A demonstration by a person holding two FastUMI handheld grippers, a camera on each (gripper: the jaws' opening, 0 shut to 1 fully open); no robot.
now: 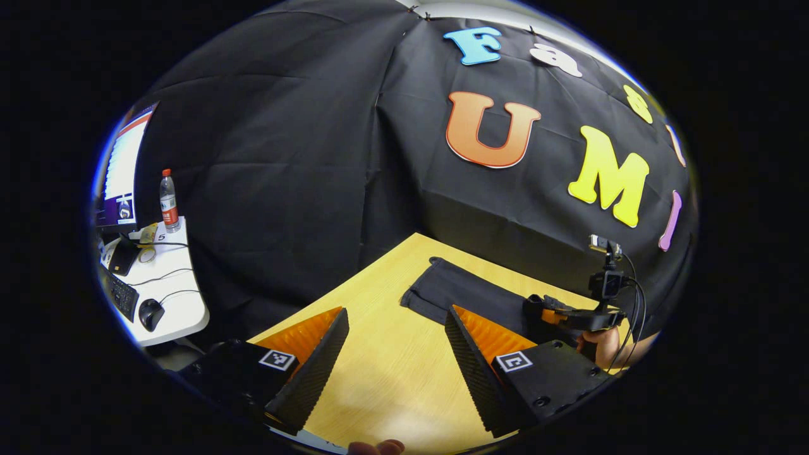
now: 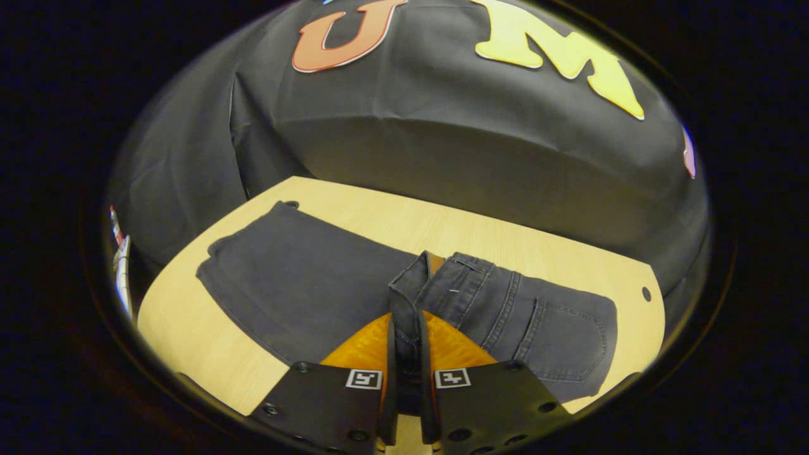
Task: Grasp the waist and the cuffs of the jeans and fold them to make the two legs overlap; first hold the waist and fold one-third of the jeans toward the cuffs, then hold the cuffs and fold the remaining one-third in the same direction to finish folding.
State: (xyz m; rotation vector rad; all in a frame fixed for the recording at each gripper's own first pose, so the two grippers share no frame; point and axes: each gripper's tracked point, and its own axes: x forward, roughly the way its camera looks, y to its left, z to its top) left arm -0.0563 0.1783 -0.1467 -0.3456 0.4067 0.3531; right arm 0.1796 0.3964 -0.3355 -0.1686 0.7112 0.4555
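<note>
My right gripper [image 2: 404, 338] pinches the jeans [image 2: 303, 284] waist to fold it; left gripper [image 1: 395, 354] hovers open over the table [image 1: 379, 303].

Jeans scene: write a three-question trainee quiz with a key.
1. True or false: the right gripper is shut on the jeans at the waist.
2. The left gripper is: A) open over the table, B) shut on a cuff.
3. Fill in: the waist end is folded over toward the ____.

Key: 1 true; 2 A; 3 cuffs.
</note>
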